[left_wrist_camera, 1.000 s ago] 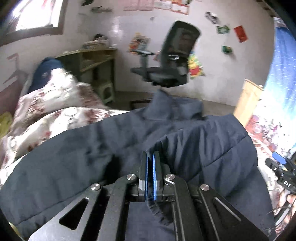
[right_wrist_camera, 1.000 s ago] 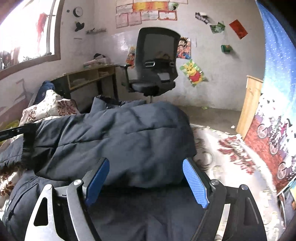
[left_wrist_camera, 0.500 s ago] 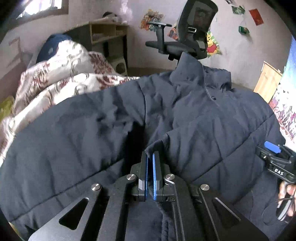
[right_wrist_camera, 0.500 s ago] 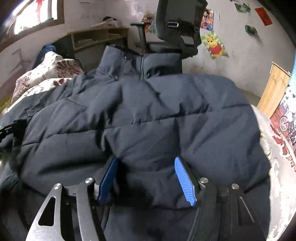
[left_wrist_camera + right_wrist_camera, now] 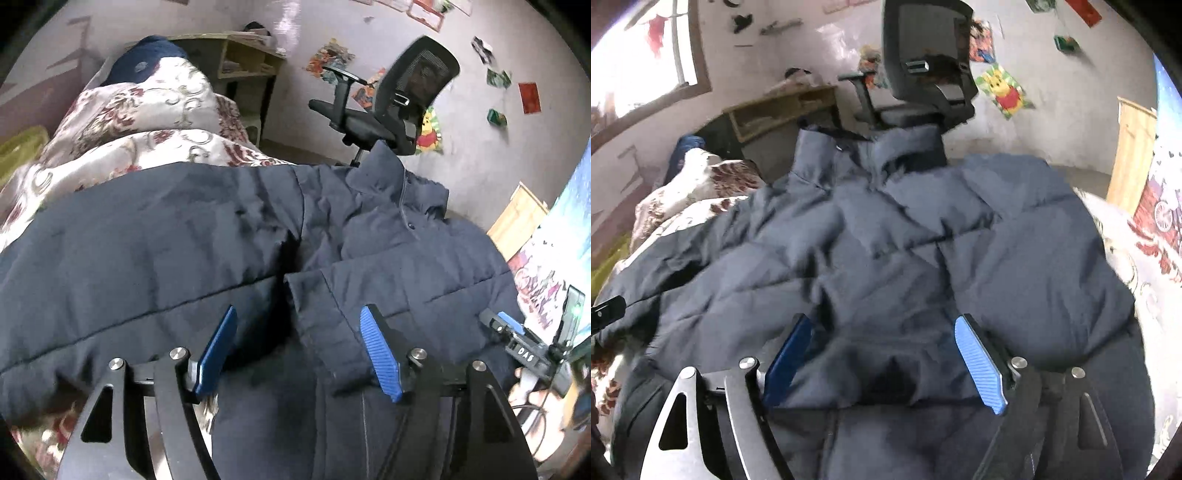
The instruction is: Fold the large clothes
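A large dark navy puffer jacket point(image 5: 388, 258) lies spread on the bed, collar toward the far wall; it also fills the right wrist view point(image 5: 905, 258). My left gripper point(image 5: 299, 350) is open just above the jacket's lower front edge, the cloth lying loose between its blue pads. My right gripper point(image 5: 882, 358) is open too, low over a folded-over part of the jacket. The right gripper also shows at the right edge of the left wrist view point(image 5: 524, 343), held by a hand.
A floral quilt point(image 5: 140, 125) is heaped at the left on the bed. A black office chair point(image 5: 923, 66) stands beyond the collar. A wooden desk point(image 5: 783, 107) is against the far wall and a wooden panel point(image 5: 1134, 147) at the right.
My left gripper was shut on the jacket's edge and has now opened, letting the cloth go. Both grippers have come down lower over the jacket. The right gripper stays open.
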{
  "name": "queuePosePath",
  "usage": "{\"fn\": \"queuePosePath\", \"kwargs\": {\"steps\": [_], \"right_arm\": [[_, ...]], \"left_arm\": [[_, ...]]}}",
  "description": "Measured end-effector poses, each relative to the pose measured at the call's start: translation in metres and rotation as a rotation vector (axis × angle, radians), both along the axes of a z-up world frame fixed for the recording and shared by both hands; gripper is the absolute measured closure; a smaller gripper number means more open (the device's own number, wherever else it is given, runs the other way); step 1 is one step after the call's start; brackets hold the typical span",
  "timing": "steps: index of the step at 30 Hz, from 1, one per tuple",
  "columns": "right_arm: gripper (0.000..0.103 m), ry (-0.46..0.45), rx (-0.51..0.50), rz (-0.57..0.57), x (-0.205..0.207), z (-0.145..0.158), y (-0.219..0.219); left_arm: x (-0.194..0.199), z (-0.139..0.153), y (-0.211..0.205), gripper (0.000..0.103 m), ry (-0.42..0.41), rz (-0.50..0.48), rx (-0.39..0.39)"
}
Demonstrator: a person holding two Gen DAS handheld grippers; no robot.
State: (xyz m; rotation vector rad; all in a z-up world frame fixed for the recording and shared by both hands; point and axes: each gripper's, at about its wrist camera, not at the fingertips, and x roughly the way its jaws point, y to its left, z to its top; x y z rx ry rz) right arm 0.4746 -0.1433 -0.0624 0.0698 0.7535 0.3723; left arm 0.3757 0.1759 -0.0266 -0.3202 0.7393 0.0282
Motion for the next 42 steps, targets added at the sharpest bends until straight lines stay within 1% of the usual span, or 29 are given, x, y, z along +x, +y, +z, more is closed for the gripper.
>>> {"fn": "queuePosePath", "kwargs": {"steps": [2,4,5,6,8,10,13,15,17,20,22,23,25,28,32,35,36,38,39,40,42], "right_arm": [[0.017,-0.03,-0.02,0.031,-0.008,0.009,0.008],[0.013,-0.063,-0.034,0.059,-0.017,0.019,0.016],[0.011,-0.081,-0.039,0.078,-0.023,0.025,0.022],[0.01,-0.091,-0.042,0.091,-0.027,0.028,0.026],[0.009,-0.102,-0.049,0.115,-0.034,0.034,0.035],[0.009,-0.106,-0.053,0.141,-0.04,0.038,0.044],[0.009,-0.103,-0.061,0.186,-0.051,0.039,0.059],[0.009,-0.105,-0.073,0.21,-0.057,0.039,0.069],[0.008,-0.1,-0.079,0.231,-0.06,0.037,0.077],[0.008,-0.085,-0.086,0.244,-0.063,0.033,0.087],[0.008,-0.072,-0.09,0.251,-0.064,0.029,0.094],[0.008,-0.07,-0.092,0.253,-0.065,0.027,0.095],[0.008,-0.063,-0.097,0.258,-0.066,0.024,0.101],[0.008,-0.056,-0.102,0.261,-0.069,0.019,0.108],[0.008,-0.051,-0.109,0.253,-0.068,0.016,0.115],[0.007,-0.048,-0.12,0.241,-0.066,0.012,0.119],[0.007,-0.046,-0.125,0.237,-0.065,0.011,0.12],[0.008,-0.038,-0.134,0.228,-0.063,0.007,0.122],[0.008,-0.032,-0.138,0.224,-0.061,0.005,0.122],[0.007,-0.022,-0.143,0.219,-0.059,0.002,0.123],[0.008,-0.011,-0.146,0.213,-0.058,0.0,0.122]], "left_arm": [[-0.013,0.007,0.003,0.032,-0.011,0.025,-0.019],[-0.033,0.014,0.006,0.027,-0.036,0.064,-0.03],[-0.039,0.016,0.007,0.019,-0.045,0.078,-0.031],[-0.05,0.018,0.01,0.016,-0.051,0.093,-0.033],[-0.066,0.022,0.014,0.016,-0.047,0.116,-0.04],[-0.084,0.025,0.023,0.016,-0.042,0.142,-0.067],[-0.119,0.025,0.048,0.016,-0.042,0.224,-0.113],[-0.141,0.021,0.068,0.016,-0.033,0.285,-0.161],[-0.16,0.017,0.093,0.016,-0.023,0.351,-0.228],[-0.186,0.01,0.139,0.015,-0.016,0.492,-0.34],[-0.199,0.008,0.163,0.013,-0.021,0.566,-0.388],[-0.204,0.007,0.172,0.011,-0.028,0.596,-0.408],[-0.212,0.006,0.188,0.01,-0.043,0.635,-0.449],[-0.211,0.003,0.203,0.01,-0.047,0.643,-0.497],[-0.2,-0.002,0.215,0.01,-0.046,0.671,-0.511],[-0.198,-0.009,0.221,0.01,-0.038,0.732,-0.537],[-0.198,-0.011,0.22,0.01,-0.043,0.747,-0.536],[-0.199,-0.009,0.219,0.012,-0.051,0.77,-0.507],[-0.2,-0.007,0.218,0.019,-0.054,0.777,-0.489],[-0.202,-0.003,0.217,0.023,-0.069,0.782,-0.469],[-0.203,0.004,0.214,0.038,-0.083,0.795,-0.414]]}}
